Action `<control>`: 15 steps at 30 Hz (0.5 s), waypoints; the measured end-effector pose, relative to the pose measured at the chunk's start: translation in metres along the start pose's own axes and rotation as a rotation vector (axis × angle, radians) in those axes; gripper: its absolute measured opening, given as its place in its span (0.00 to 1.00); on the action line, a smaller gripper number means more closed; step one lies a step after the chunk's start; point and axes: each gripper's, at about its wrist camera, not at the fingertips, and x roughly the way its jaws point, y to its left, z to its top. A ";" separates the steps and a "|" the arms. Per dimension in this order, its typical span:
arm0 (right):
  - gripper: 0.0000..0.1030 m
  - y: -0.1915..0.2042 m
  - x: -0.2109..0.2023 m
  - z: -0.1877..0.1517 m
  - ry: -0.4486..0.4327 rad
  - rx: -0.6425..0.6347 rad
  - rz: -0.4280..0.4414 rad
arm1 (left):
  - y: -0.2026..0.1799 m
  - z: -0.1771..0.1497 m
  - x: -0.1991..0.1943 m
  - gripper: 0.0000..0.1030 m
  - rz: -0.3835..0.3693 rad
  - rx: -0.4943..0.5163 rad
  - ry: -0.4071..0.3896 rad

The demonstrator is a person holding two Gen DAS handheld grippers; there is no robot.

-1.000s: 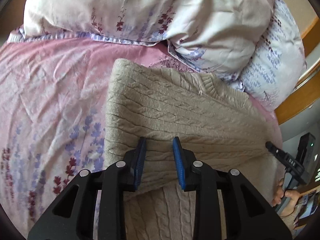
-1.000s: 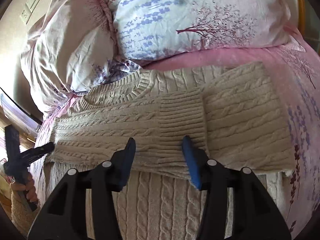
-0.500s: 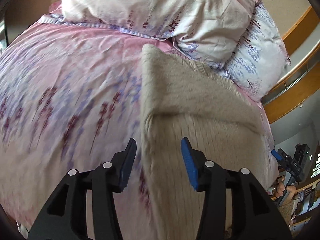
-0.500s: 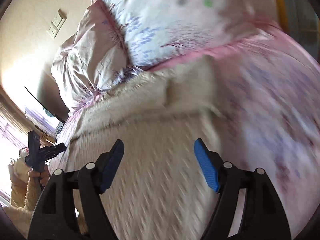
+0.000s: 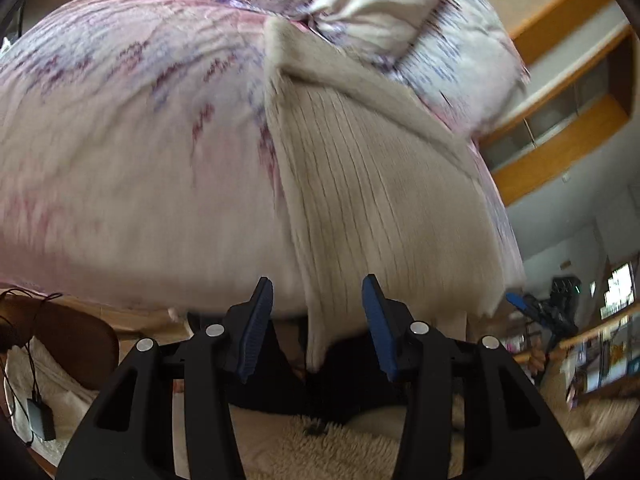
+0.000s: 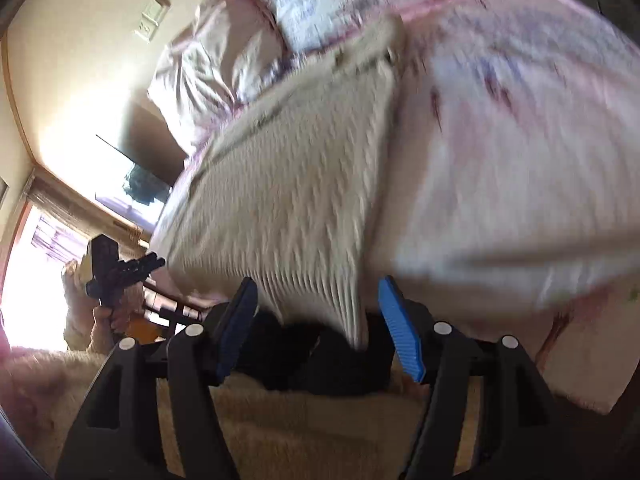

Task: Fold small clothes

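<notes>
Cream knitted wool makes up the small sweater (image 5: 384,200), which lies on a pink bed cover with purple flower prints (image 5: 132,152). Its sleeves look folded across its top part, though both views are blurry. The bottom edge of the sweater hangs over the near edge of the bed, and one corner of it droops down between the blue pads of each gripper. The left gripper (image 5: 318,330), black with blue pads, is spread wide and sits just below the bed edge; the pictures do not show for sure if its pads touch the hanging corner. The right gripper (image 6: 318,328) is spread wide too, with the sweater's other bottom corner hanging in the gap between its pads. Behind the sweater, soft pale pillows with purple flowers (image 5: 392,8) rest at the head of the bed. The right wrist view shows a white wall switch (image 6: 152,16) high on the cream wall. Fluffy beige cloth (image 6: 304,432) fills the bottom of that view, under the gripper.
</notes>
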 end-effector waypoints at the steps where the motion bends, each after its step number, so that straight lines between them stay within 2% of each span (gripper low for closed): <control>1: 0.66 -0.007 0.005 -0.004 0.007 0.030 0.009 | 0.000 -0.009 0.001 0.46 -0.008 0.006 0.017; 4: 0.66 -0.021 0.021 -0.006 0.011 0.088 0.066 | -0.001 -0.023 0.009 0.46 -0.013 0.025 0.056; 8: 0.66 -0.023 0.041 -0.004 0.025 0.098 0.116 | -0.005 -0.029 0.026 0.46 0.002 0.052 0.089; 11: 0.52 -0.018 0.049 -0.004 0.029 0.087 0.174 | -0.006 -0.029 0.038 0.47 -0.003 0.061 0.104; 13: 0.38 -0.014 0.051 -0.005 0.035 0.076 0.192 | -0.006 -0.028 0.043 0.47 0.005 0.070 0.108; 15: 0.32 -0.009 0.053 -0.004 0.045 0.060 0.193 | -0.005 -0.027 0.043 0.47 -0.025 0.058 0.105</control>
